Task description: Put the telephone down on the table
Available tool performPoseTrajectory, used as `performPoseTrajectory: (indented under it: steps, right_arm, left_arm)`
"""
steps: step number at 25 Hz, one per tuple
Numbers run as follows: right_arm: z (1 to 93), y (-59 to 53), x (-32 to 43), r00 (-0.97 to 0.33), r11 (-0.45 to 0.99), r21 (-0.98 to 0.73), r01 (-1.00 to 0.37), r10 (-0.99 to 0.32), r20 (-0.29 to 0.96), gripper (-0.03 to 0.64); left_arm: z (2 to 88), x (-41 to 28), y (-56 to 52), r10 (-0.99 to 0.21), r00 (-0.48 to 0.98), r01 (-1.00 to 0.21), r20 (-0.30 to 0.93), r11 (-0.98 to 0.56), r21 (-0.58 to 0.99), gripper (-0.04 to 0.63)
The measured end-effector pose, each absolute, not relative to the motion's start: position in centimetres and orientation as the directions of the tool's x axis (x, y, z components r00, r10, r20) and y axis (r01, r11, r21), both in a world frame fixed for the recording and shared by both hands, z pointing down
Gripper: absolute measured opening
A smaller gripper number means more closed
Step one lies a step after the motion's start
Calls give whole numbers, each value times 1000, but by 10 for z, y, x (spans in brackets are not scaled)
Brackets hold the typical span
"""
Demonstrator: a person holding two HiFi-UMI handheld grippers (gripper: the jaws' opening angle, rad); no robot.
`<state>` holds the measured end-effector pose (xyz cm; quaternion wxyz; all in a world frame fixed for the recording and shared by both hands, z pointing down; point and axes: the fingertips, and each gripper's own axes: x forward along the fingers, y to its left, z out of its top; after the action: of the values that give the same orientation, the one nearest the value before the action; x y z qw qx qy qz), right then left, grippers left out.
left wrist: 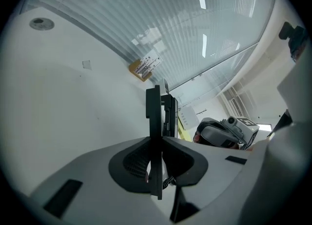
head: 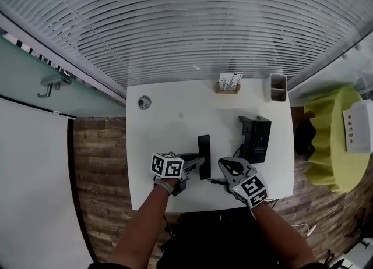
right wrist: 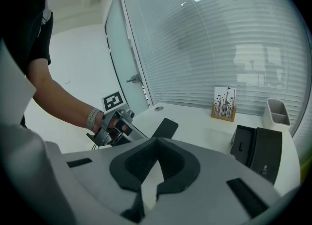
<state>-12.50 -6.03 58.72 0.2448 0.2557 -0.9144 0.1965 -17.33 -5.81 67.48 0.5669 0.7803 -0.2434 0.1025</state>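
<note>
The left gripper [left wrist: 156, 139] has its jaws clamped narrowly on the telephone handset [left wrist: 156, 117]. In the left gripper view the thin black handset stands edge-on between the 2 pads. Its longer part runs out past the tips, and a short end shows behind them, where the coiled cord [left wrist: 168, 180] hangs. In the head view the same gripper [head: 197, 162] holds the handset [head: 204, 152] from the left side. The handset lies lengthways over the near middle of the white table [head: 169, 116]. Whether it touches the tabletop cannot be told.

The right gripper [right wrist: 156, 140] has its jaws closed together with nothing between them. In the head view it [head: 224, 163] sits just right of the handset and apart from it, pointing towards it.

Counted in the head view:
- 1 handset
- 1 black telephone base [head: 255, 138], to the right of the handset and apart from it
- 2 grippers
- 1 wooden card stand [head: 228, 83] at the far edge
- 1 grey pen pot [head: 278, 87] at the far right corner
- 1 round cable grommet [head: 144, 102] at the far left
- 1 yellow-green chair [head: 332, 145] off the table's right side
</note>
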Motion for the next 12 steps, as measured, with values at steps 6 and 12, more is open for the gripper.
performPoseTrajectory:
  steps: [6,12]
  right_arm:
    - [596,-61,-133,-746,793,-240,-560,-356,563,23]
    - [599,-66,-140,-746,794,-243,-557,-350,566,23]
  left_arm:
    - [686,-178,-61,-253,867,-482,429,-206,852,75]
    - [695,-180,-61,-233,872,-476,430,-206,855,75]
